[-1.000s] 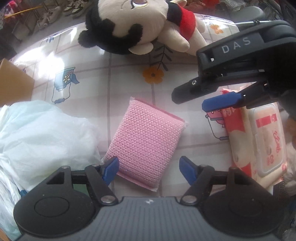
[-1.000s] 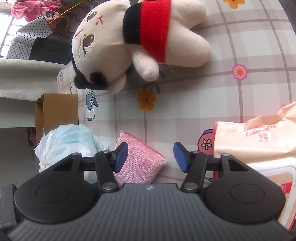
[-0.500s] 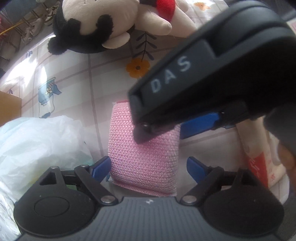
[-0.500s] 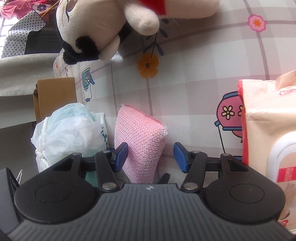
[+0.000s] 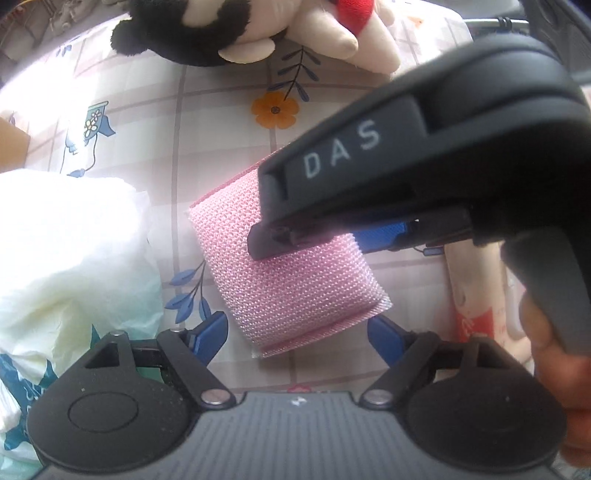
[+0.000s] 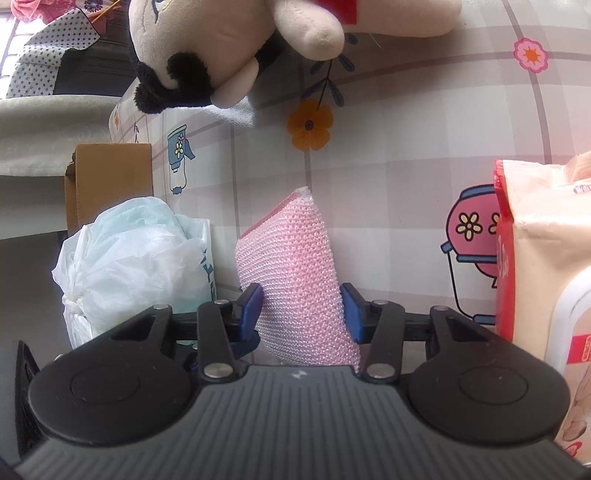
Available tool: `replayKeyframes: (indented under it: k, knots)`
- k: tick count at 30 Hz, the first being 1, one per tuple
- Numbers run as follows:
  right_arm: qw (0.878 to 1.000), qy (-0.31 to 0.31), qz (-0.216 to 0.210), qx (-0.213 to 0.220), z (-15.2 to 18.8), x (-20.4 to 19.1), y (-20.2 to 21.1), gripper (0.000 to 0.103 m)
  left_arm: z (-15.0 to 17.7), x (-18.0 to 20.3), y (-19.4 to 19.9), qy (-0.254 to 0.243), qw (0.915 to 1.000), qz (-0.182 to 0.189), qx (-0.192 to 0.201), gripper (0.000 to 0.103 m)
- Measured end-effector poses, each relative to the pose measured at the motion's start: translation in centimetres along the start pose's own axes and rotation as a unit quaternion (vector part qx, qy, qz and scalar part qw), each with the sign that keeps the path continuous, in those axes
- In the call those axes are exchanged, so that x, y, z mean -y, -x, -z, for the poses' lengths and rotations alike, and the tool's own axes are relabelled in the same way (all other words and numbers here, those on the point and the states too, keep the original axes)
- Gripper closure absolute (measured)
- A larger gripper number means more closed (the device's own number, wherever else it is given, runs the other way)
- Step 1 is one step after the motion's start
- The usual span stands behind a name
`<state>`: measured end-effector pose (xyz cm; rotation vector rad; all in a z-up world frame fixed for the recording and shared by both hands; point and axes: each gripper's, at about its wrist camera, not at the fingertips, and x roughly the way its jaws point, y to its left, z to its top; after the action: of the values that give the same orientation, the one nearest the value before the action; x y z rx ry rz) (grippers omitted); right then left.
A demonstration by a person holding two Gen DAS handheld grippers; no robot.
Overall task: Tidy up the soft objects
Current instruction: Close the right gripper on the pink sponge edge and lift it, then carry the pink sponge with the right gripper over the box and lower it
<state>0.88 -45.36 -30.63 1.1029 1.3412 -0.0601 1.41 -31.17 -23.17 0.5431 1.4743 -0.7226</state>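
From the left wrist view, we look almost straight down on the pink sponge (image 5: 291,266), which stands tipped up on the flowered tablecloth (image 5: 207,122) between a crumpled white plastic bag (image 5: 70,251) on one side and a pack of wet wipes (image 5: 476,295) on the other. Our left gripper (image 5: 299,332) has its blue pads spread wide on either side of the sponge's near end, with a visible gap at each pad, so it is open and grips nothing. Across the sponge lies the right gripper (image 5: 332,236), its body marked DAS, with a hand (image 5: 554,369) on its handle. A plush doll (image 5: 258,33) lies further off at the top. From the right wrist view, the sponge (image 6: 299,280) rises on edge between the right gripper's (image 6: 301,314) pads, which have just been closing and now press on both its faces: we hold the sponge there. The bag (image 6: 133,258) sits just beside it on one side, a cardboard box (image 6: 107,184) behind that, the wipes pack (image 6: 543,258) on the other, the doll (image 6: 236,48) beyond. We judge the step in hand to be the pickup of the sponge. Next, we should keep the squeeze firm, since the sponge yields, lift it free of the cloth without brushing the bag, and keep the left gripper out of the way.
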Motion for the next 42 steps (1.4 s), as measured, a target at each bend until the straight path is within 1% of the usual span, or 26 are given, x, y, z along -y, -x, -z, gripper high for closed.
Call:
replayKeyframes:
  k: [3,6,9,15,19,21,23,25,29,34,38,42]
  knots:
    - [1.0,0.013,0.0,0.01,0.2,-0.3,0.5,0.066,0.1,-0.3,0.4,0.001,1.0,0.001,0.003,0.022]
    - [1.0,0.016,-0.01,0.012,0.5,-0.4,0.8,0.069,-0.1,-0.6,0.7,0.0,1.0,0.004,0.002,0.023]
    - [1.0,0.019,-0.016,0.014,0.9,-0.5,1.3,0.072,-0.3,-0.9,1.4,0.0,0.9998,0.018,0.001,0.025]
    - [0.999,0.009,-0.032,0.027,1.6,0.0,2.6,0.073,-0.6,-2.2,3.1,0.013,0.9989,0.044,0.006,0.023]
    - [0.999,-0.009,-0.043,0.028,2.1,0.6,3.3,0.073,-0.3,-1.9,3.7,0.006,0.9987,0.05,0.005,0.023]
    - [0.998,-0.014,-0.047,0.031,2.5,0.6,3.8,0.073,-0.1,-0.9,4.0,0.003,0.9986,0.053,-0.001,0.023]
    - [0.998,-0.014,-0.044,0.037,2.9,0.6,4.5,0.073,0.2,-0.9,4.1,0.002,0.998,0.062,-0.009,0.023]
    - [0.998,-0.018,-0.042,0.044,3.5,0.4,5.3,0.073,0.8,-0.7,5.5,-0.003,0.9977,0.067,-0.009,0.024]
    - [0.997,-0.031,-0.048,0.058,5.4,-0.2,7.1,0.073,1.8,-0.4,8.4,-0.03,0.9971,0.07,-0.001,0.024]
    - [0.993,-0.044,-0.054,0.092,7.9,-2.0,9.9,0.074,3.1,-0.8,12.4,-0.061,0.9949,0.08,0.01,0.024]
    - [0.99,-0.051,-0.06,0.119,10.0,-4.2,12.2,0.073,3.9,-2.0,15.4,-0.076,0.9938,0.079,0.017,0.024]
    - [0.987,-0.05,-0.072,0.134,11.9,-7.4,13.5,0.074,4.8,-4.4,18.2,-0.076,0.9943,0.067,0.031,0.024]
